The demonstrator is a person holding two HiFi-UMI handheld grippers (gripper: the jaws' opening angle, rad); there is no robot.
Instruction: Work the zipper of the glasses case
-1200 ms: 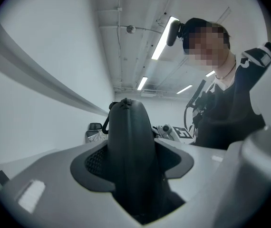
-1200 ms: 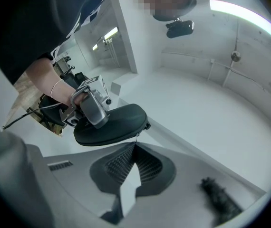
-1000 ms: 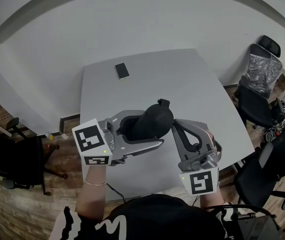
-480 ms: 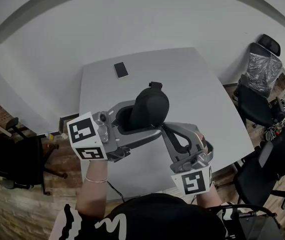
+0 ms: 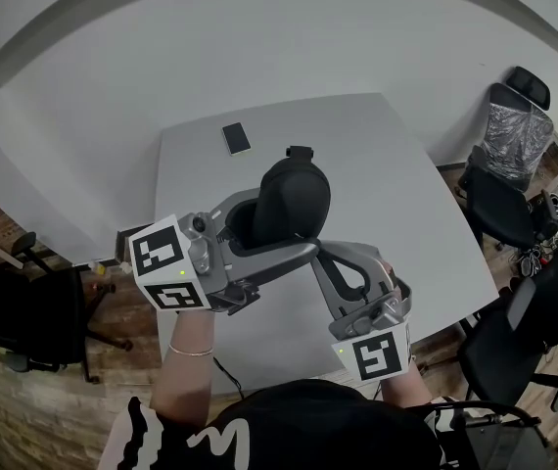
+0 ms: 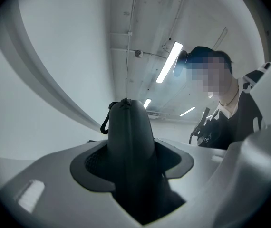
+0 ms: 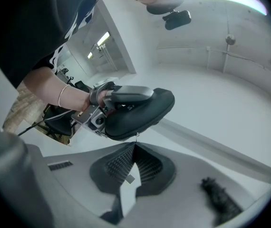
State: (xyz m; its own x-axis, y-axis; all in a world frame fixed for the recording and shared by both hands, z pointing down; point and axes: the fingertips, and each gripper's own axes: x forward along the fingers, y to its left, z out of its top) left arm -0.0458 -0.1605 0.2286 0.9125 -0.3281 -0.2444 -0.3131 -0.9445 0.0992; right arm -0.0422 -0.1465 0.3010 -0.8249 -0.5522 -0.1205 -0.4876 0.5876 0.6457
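Observation:
The black glasses case (image 5: 294, 202) stands nearly upright above the table, and my left gripper (image 5: 277, 241) is shut on its lower part. In the left gripper view the case (image 6: 128, 137) fills the gap between the dark pads (image 6: 85, 164), with a small loop (image 6: 105, 122) near its top. My right gripper (image 5: 314, 250) reaches to the case's lower edge from the right. In the right gripper view its tips (image 7: 134, 146) meet on a thin zipper pull (image 7: 136, 137) hanging from the case (image 7: 140, 110).
A dark phone (image 5: 237, 137) lies at the far left of the grey table (image 5: 387, 164). Office chairs (image 5: 509, 169) stand to the right of the table and another chair (image 5: 24, 306) to the left. A wall rises behind the table.
The left gripper has risen and tipped the case from leaning right to nearly upright. The right gripper has shifted left and a little lower, staying at the case's lower edge.

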